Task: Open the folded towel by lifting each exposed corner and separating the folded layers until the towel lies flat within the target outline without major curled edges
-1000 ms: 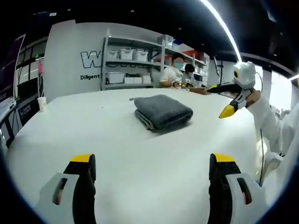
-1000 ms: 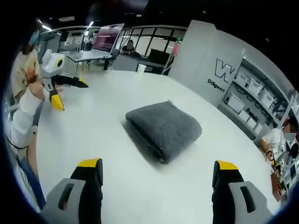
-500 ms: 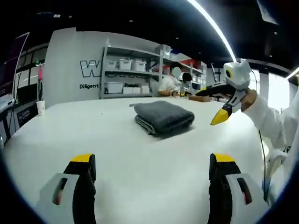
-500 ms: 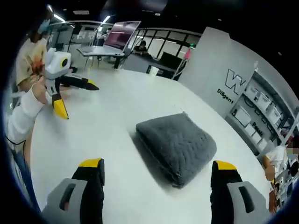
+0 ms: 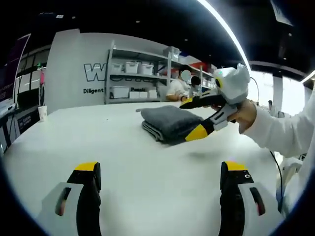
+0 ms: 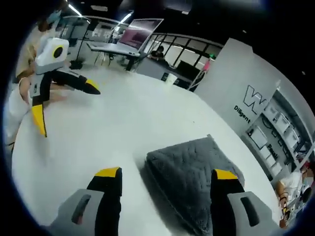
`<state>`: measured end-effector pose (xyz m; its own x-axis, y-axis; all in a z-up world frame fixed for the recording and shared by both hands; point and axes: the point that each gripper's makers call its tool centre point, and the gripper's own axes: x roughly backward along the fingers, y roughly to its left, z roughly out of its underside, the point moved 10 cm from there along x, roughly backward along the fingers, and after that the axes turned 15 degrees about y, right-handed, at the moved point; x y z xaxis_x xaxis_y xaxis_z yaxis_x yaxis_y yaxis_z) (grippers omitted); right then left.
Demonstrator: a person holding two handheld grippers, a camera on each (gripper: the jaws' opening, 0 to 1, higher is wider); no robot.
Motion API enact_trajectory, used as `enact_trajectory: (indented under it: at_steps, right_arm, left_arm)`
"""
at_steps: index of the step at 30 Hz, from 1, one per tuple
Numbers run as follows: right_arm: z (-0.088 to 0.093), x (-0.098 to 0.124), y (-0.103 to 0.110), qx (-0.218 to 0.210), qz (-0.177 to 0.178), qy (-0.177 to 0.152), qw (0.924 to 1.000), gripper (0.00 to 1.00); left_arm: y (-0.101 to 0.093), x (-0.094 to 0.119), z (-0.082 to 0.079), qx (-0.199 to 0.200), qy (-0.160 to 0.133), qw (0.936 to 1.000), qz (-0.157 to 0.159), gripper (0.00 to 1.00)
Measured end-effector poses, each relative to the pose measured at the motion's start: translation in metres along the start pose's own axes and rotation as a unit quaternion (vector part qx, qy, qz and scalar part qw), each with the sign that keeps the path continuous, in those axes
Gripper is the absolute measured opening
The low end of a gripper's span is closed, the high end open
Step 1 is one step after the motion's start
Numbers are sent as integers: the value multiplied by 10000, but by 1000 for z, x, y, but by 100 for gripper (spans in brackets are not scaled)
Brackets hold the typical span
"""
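Between my right gripper's (image 6: 165,178) two yellow-tipped jaws, which stand spread wide, lies the near corner of the one folded grey towel (image 6: 197,169); its edge sits just ahead of the tips and I cannot tell whether either tip touches it. The towel rests on the single white table (image 6: 98,128), folded in stacked layers. In the left gripper view my left gripper (image 5: 160,169) is released too, its two jaws wide apart and low over bare tabletop, with the towel well ahead of them toward the table's middle. Further off in the right gripper view, the left gripper shows at the table's far side. Beyond the table, one shelving unit (image 5: 135,69) holds white bins, and two people (image 5: 184,84) sit beside it.
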<state>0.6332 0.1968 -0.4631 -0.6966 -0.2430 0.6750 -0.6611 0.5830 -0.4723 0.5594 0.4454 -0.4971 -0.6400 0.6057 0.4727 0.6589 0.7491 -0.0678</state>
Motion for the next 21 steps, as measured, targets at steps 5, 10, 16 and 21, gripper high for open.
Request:
enact_trajectory:
  at_steps: [5, 10, 16, 21]
  right_arm:
    - [-5, -15, 1, 105, 95, -31, 9999, 62]
    - [-9, -26, 3, 395, 81, -166, 9990, 38]
    - [-8, -35, 7, 453, -51, -197, 9988, 26]
    - [-8, -32, 6, 451, -39, -286, 9986, 17]
  left_arm:
    - [-1, 0, 1, 0, 28, 10000, 4, 100]
    - [0, 2, 2, 89, -7, 10000, -2, 100]
    - [2, 3, 2, 117, -21, 9999, -45, 100]
    - [3, 2, 2, 125, -21, 9999, -41, 100]
